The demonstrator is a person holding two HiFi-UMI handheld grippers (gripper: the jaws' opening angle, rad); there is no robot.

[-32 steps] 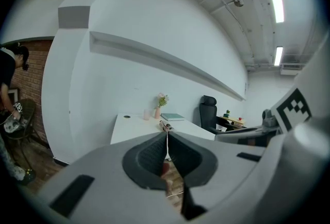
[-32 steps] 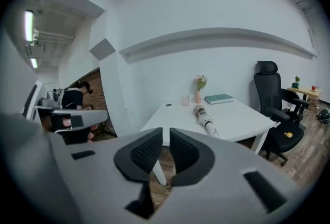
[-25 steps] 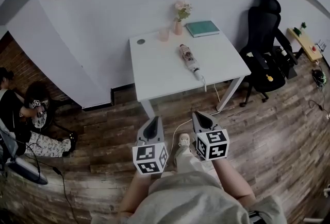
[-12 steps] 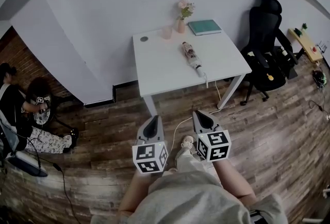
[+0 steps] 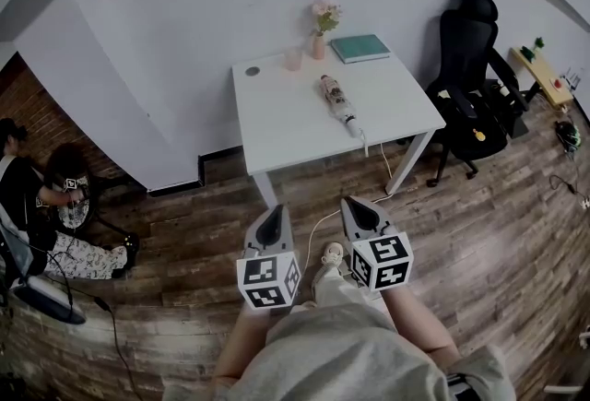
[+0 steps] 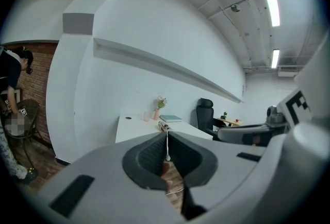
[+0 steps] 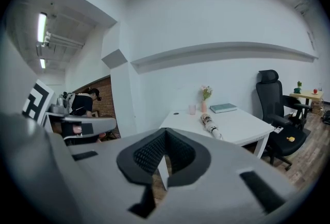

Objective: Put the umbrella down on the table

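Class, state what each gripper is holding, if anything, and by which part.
Nothing is held: the left gripper and right gripper are both shut and empty; the umbrella lies on the table.

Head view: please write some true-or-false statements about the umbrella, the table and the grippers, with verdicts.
1. The umbrella lies on the table. True.
2. The right gripper grips the umbrella. False: its jaws are together on nothing, well short of the table.
3. The book lies at a far corner of the table. True.
4. The vase stands on the floor. False: it stands on the table, beside the book.
5. The left gripper is open. False: it is shut and empty.
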